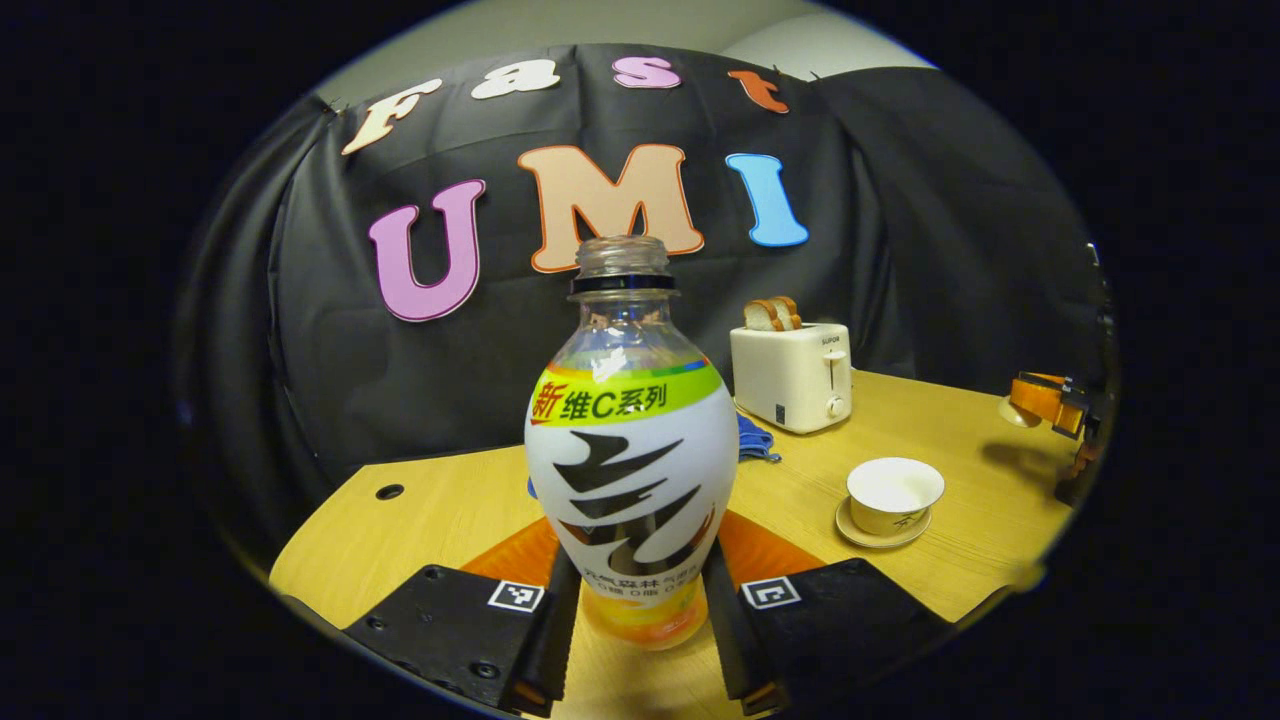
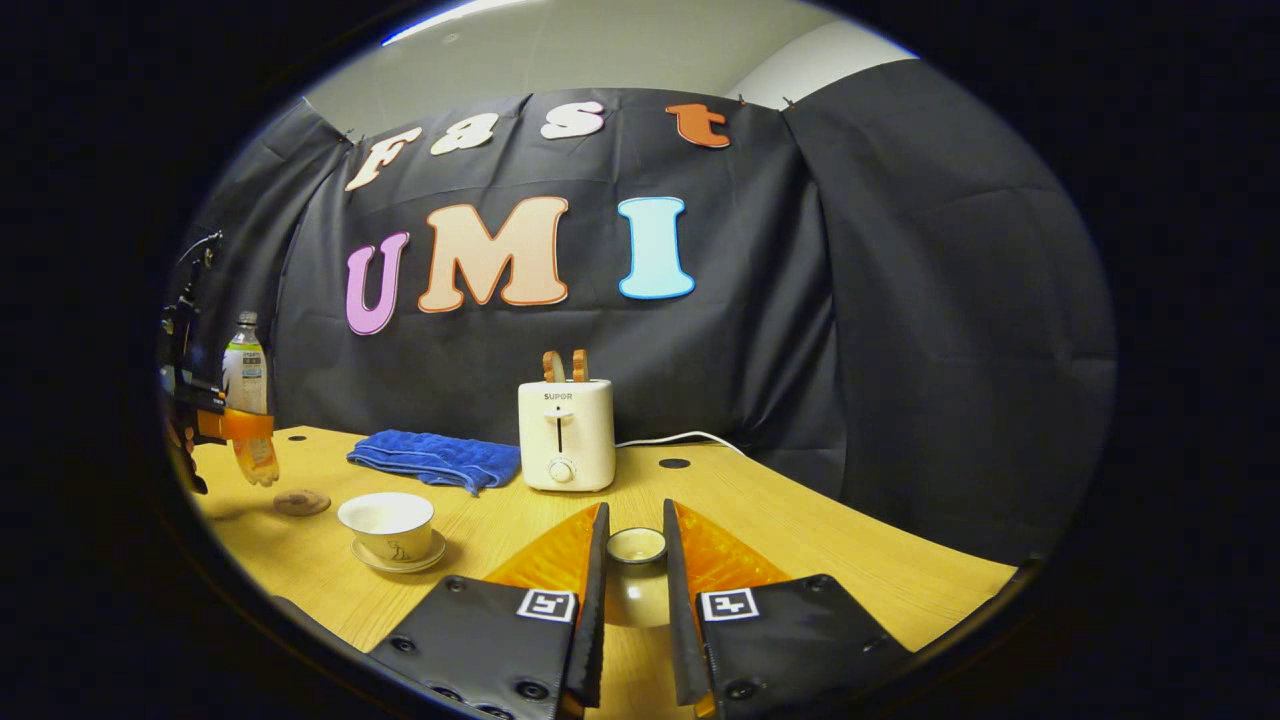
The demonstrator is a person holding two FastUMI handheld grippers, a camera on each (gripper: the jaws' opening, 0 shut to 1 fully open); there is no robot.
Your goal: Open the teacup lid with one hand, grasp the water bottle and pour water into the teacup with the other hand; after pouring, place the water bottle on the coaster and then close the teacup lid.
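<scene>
Your wooden table (image 2: 820,520) carries everything; at its back the white toaster (image 2: 566,434) stands upright against the black cloth with two slices of bread (image 2: 565,365) sticking out of its slots, and a folded blue towel (image 2: 436,459) lies just to its left as the right gripper view sees it. Your left gripper (image 1: 640,600) has its two fingers clamped on the lower body of the water bottle (image 1: 630,470), one finger on each side; the bottle is upright, uncapped, with a little orange liquid at the bottom, and in the right gripper view it hangs clear of the table (image 2: 247,400). The teacup (image 2: 387,525) sits open on its saucer (image 2: 432,553), near the table's front edge, well apart from the toaster; in the left gripper view it's to the right of the bottle (image 1: 893,493). A small round coaster (image 2: 301,502) lies flat just left of the cup, below the held bottle. Your right gripper (image 2: 637,590) has its fingers closed on the teacup lid (image 2: 637,548), knob side up, held well right of the cup.
</scene>
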